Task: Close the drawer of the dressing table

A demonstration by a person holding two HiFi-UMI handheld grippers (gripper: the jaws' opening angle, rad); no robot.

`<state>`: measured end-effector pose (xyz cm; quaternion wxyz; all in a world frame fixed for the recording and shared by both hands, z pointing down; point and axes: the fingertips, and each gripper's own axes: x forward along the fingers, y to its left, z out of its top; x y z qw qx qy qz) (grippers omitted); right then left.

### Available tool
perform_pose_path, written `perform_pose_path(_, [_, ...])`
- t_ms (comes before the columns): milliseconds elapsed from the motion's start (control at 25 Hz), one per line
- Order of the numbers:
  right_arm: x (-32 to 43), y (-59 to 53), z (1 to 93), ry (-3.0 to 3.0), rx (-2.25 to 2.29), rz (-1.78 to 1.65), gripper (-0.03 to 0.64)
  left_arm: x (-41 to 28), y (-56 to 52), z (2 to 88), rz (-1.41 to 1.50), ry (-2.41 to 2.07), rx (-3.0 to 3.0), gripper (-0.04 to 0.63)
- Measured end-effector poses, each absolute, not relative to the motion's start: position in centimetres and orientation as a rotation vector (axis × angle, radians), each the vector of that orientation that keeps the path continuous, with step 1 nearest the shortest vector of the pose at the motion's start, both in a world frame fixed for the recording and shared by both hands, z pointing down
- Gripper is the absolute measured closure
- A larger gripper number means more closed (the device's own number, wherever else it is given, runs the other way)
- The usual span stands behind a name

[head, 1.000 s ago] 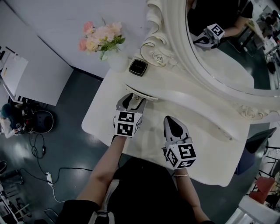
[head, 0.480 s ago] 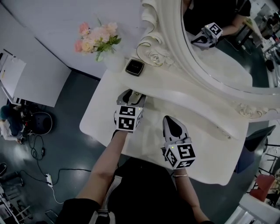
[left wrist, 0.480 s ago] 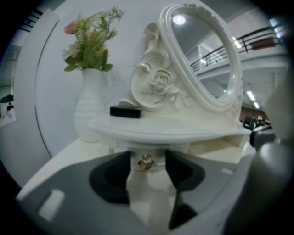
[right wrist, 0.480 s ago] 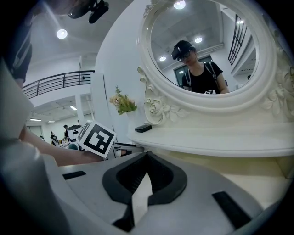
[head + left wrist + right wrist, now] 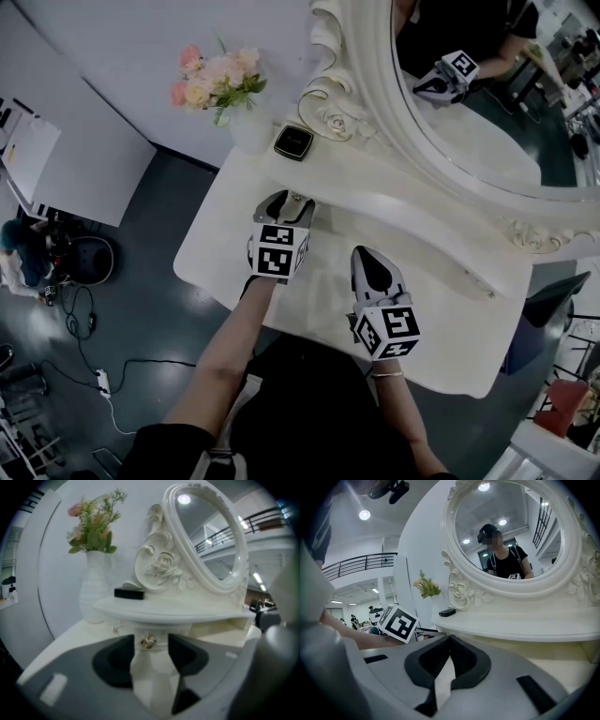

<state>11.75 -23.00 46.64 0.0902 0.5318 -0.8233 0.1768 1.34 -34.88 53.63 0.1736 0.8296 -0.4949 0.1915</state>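
**Left gripper at the drawer knob, right gripper idle beside it**

The left gripper (image 5: pixel 286 202) (image 5: pixel 151 644) has its jaws apart, and the gold knob (image 5: pixel 148 641) sits between their tips with a gap on each side. The drawer (image 5: pixel 149 657) front is straight ahead, tucked under the curved edge of the shelf (image 5: pixel 164 609), which overhangs just above the jaws. Up to that gripper's left stand the vase (image 5: pixel 93 592) and a black box (image 5: pixel 294 142) on the shelf. Bare top of the table (image 5: pixel 220 239) lies open to its left, out to the rounded edge. The right gripper (image 5: pixel 363 253) (image 5: pixel 449 639) hangs to its right, apart from it, with jaws together and nothing between them, over clear tabletop before the mirror (image 5: pixel 469 122). The table's near edge is behind both.
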Motion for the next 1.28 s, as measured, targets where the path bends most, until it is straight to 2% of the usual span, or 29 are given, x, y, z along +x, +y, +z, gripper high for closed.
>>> perform_pose_path(320, [11.1, -22.0, 45.9, -2.458, 1.589, 0.493, 0.612, 0.4, -33.0, 52.9, 0.54, -1.403, 2.368, 0.374])
perform_pose_path(1280, [8.1, -18.1, 45.1, -2.49, 1.577, 0.45, 0.612, -3.8, -25.4, 49.3, 0.495, -1.464, 2.406, 0.485])
